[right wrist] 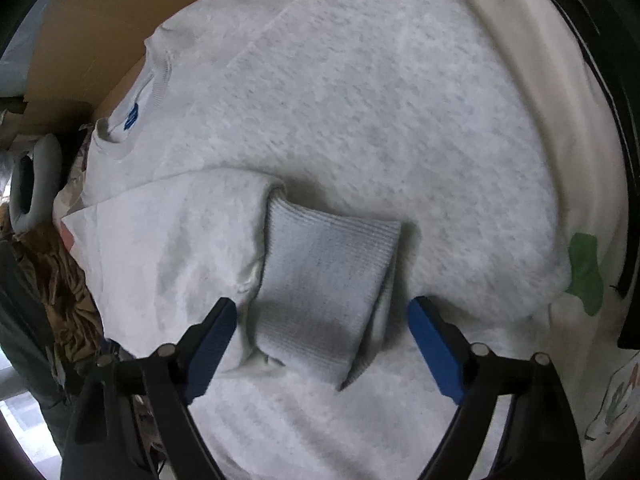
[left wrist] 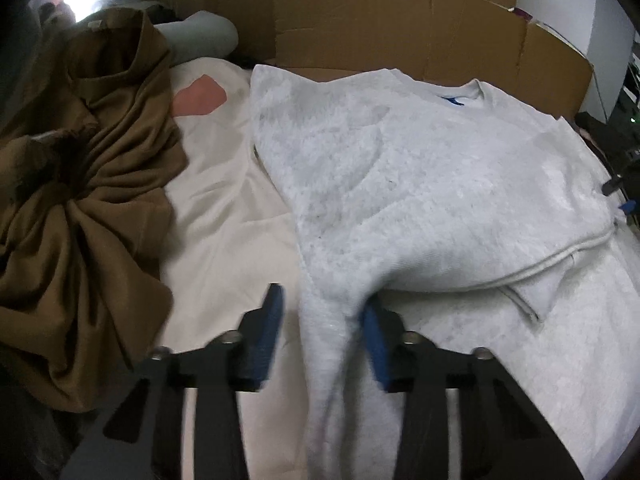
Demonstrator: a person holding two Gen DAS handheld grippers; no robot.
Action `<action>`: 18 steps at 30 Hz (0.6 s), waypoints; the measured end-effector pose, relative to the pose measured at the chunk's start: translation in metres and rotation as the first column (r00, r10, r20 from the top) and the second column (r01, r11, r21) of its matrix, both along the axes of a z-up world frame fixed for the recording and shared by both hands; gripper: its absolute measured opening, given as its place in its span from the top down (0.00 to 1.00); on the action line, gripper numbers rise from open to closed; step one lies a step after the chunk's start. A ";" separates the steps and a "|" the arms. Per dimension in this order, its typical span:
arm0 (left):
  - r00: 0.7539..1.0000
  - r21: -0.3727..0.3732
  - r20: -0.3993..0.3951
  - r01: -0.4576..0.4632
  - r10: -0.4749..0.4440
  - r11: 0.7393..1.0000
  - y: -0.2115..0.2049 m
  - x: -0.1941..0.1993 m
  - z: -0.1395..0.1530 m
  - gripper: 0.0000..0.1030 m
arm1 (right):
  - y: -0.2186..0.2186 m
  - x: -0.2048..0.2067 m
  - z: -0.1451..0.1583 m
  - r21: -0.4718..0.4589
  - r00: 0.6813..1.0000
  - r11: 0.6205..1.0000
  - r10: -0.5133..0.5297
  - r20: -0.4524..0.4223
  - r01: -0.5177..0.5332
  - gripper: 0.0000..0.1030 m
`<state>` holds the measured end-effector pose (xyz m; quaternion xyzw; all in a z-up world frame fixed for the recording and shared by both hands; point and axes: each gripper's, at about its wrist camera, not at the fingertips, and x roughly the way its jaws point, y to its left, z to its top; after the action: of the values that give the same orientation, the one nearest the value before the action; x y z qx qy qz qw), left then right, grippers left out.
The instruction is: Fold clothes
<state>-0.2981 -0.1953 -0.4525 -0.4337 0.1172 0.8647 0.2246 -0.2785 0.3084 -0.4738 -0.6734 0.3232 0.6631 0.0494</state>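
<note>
Grey sweatshirt (left wrist: 420, 184) spread flat on cream sheet (left wrist: 224, 216), brown garment (left wrist: 80, 208) bunched beside. Left gripper (left wrist: 324, 320): jaws part-open, sleeve (left wrist: 332, 344) running between, right pad touching, left pad clear. Right gripper (right wrist: 322, 344): jaws wide, straddling ribbed cuff (right wrist: 320, 280), no contact.

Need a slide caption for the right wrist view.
Open right gripper straddles the ribbed cuff of a grey sweatshirt.

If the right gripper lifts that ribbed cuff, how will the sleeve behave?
Probably floppy: the sleeve lies creased on the sweatshirt. The cuff looks thick, likely grippy. The body may drag along, since it's one garment.
</note>
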 end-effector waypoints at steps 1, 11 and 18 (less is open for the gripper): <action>1.000 -0.008 -0.007 0.017 -0.017 1.000 0.002 0.003 0.002 0.76 | 0.000 -0.001 -0.001 -0.007 1.000 1.000 -0.011 -0.005 0.011 0.23; 1.000 -0.030 -0.014 0.008 -0.009 1.000 0.000 0.007 0.010 0.88 | 0.000 -0.006 -0.001 -0.019 1.000 1.000 -0.017 0.005 0.017 0.88; 0.999 -0.014 0.016 -0.034 0.034 0.999 -0.015 0.003 0.012 0.88 | -0.003 -0.012 0.010 -0.032 1.000 0.999 0.029 0.005 -0.029 0.94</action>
<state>-0.2955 -0.2099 -0.4406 -0.4443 0.1141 0.8640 0.2077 -0.2908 0.3056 -0.4635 -0.6804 0.3236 0.6568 0.0299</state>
